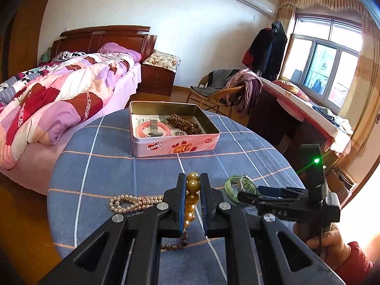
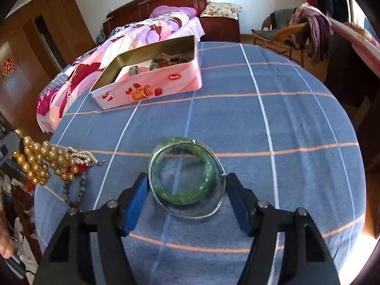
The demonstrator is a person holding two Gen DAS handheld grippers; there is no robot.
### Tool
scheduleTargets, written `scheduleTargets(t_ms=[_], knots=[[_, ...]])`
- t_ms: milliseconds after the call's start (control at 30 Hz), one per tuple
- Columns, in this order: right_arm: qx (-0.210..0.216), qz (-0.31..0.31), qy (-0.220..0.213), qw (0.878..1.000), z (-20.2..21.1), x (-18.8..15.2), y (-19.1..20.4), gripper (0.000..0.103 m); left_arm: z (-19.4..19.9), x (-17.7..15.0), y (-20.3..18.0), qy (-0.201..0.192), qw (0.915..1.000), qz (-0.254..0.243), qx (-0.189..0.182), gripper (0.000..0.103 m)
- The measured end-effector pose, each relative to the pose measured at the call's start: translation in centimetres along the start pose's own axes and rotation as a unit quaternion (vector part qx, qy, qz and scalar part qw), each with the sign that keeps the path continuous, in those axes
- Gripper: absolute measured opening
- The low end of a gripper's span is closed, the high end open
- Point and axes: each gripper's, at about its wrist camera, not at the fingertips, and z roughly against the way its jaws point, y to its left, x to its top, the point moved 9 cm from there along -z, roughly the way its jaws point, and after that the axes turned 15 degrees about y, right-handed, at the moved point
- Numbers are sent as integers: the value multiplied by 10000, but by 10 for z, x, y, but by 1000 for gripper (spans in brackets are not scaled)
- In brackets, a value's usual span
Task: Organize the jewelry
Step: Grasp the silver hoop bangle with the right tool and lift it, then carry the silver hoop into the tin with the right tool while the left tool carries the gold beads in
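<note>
The left gripper (image 1: 192, 185) has its fingers closed on a strand of amber beads (image 1: 191, 198), lifted off the desk (image 1: 114, 166). The right gripper's (image 2: 186, 191) fingers spread wide around a green bangle (image 2: 184, 171) lying inside a thin metal ring (image 2: 215, 210). A pearl string (image 1: 133, 203) lies left; beyond stands the pink tin (image 1: 174, 146), open.

One tin (image 1: 174, 142), two green bangles (image 1: 242, 186), two grippers (image 1: 192, 185).

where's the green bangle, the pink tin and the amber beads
green bangle (image 2: 190, 196): right wrist view, near rim
pink tin (image 1: 175, 146): left wrist view, front wall
amber beads (image 1: 192, 185): left wrist view, bead between the left claw's fingers
</note>
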Motion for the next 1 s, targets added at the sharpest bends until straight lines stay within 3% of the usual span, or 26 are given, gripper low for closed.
scheduleTargets(t_ms=[233,433,667,1000], knots=[[326,-232,-470,9981,34,5,-3,69,3,3,4,-82,9999,59,0,10],[-61,-113,-1042,9945,60,23,7,69,4,11,5,-187,9998,34,48,10],[-252,32,-1334,9907,61,47,23,69,1,24,8,-268,9996,24,81,10],[-436,174,-1746,9835,61,96,46,69,-5,79,15,-683,9975,7,164,10]])
